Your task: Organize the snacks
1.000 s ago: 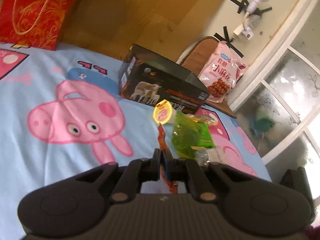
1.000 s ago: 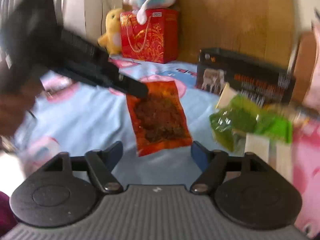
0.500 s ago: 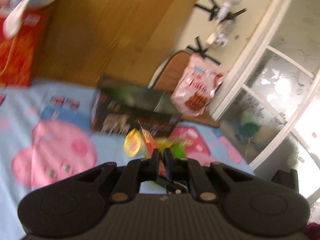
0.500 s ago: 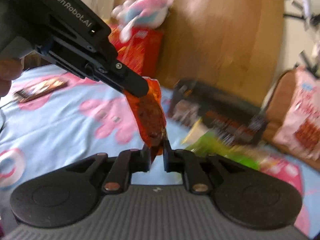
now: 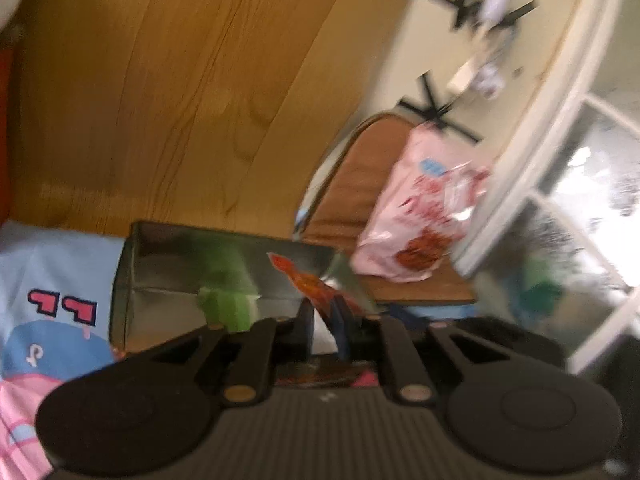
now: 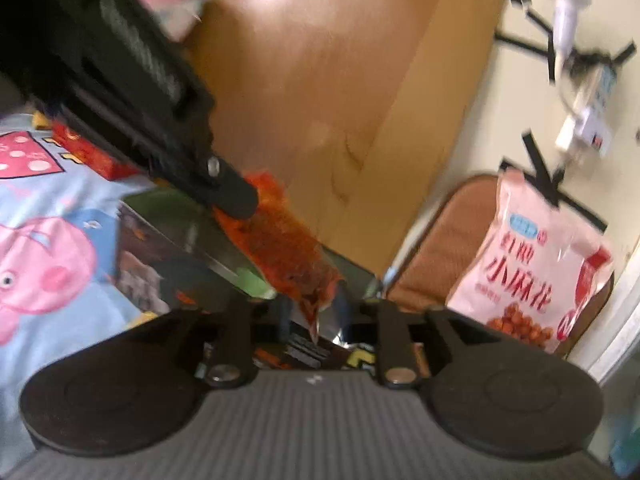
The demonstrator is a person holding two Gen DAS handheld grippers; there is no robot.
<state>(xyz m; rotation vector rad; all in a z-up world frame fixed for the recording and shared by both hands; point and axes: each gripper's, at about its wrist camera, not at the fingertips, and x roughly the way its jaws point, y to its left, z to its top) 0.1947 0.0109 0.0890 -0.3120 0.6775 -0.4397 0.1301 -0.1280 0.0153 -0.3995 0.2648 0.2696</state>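
Observation:
A red-orange snack packet (image 6: 280,252) hangs in the air between both grippers. My left gripper (image 5: 325,316) is shut on one end of it (image 5: 310,286), and that gripper shows as the black arm in the right wrist view (image 6: 224,192). My right gripper (image 6: 310,312) is closed to a narrow gap around the packet's lower tip. The open dark box (image 5: 168,264) sits just below, with green packets (image 5: 228,304) inside. The box also shows in the right wrist view (image 6: 160,256). Both views are blurred.
A pink snack bag (image 6: 548,268) leans on a brown chair (image 6: 444,240) to the right. The blue cartoon bedsheet (image 6: 48,216) lies to the left, with a red packet (image 6: 84,152) on it. A wooden headboard (image 5: 160,100) stands behind.
Both grippers have carried the red packet up and forward, from above the sheet to over the open box. My right gripper closed on its lower end about half a second ago.

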